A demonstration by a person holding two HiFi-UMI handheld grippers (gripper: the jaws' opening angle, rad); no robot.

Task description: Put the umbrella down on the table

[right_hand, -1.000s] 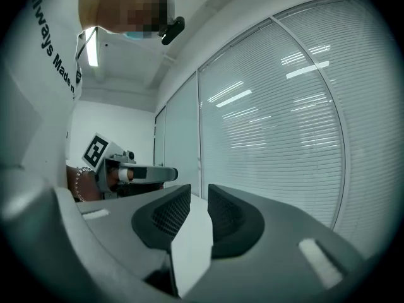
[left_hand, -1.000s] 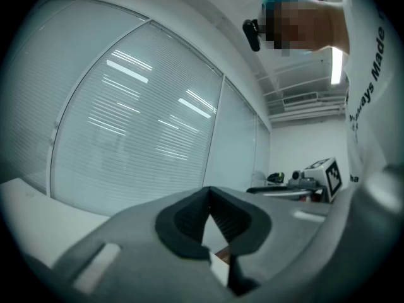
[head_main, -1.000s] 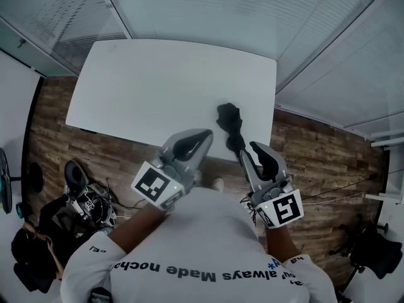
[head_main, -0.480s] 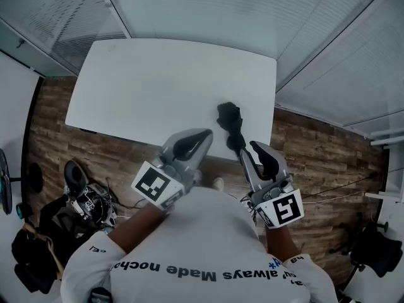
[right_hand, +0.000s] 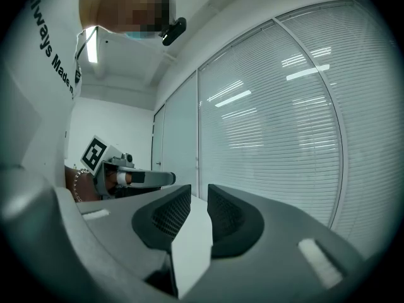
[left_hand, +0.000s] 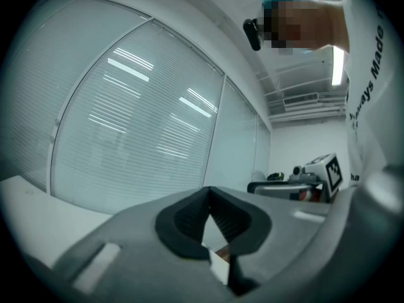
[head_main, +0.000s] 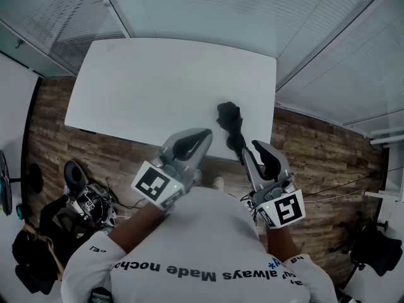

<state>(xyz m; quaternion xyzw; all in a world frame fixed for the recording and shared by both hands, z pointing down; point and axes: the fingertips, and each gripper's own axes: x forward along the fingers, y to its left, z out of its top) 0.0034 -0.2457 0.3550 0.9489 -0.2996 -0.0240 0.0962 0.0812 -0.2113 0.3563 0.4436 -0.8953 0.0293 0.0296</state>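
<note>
The black folded fabric umbrella (head_main: 230, 124) lay on the white rectangular table (head_main: 158, 87) — placement judged complete. Left gripper (left_hand: 208, 194) and right gripper (right_hand: 199, 194) were clenched, empty — next, withdraw clear.

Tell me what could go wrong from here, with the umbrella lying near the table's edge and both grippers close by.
1. The umbrella lies by the near right edge of the table, with its near end almost at the rim. A nudge could send it to the floor.
2. The right gripper, shut and empty, is right beside that end. I can't tell whether they touch, but a careless pull back might drag the umbrella off.
</note>
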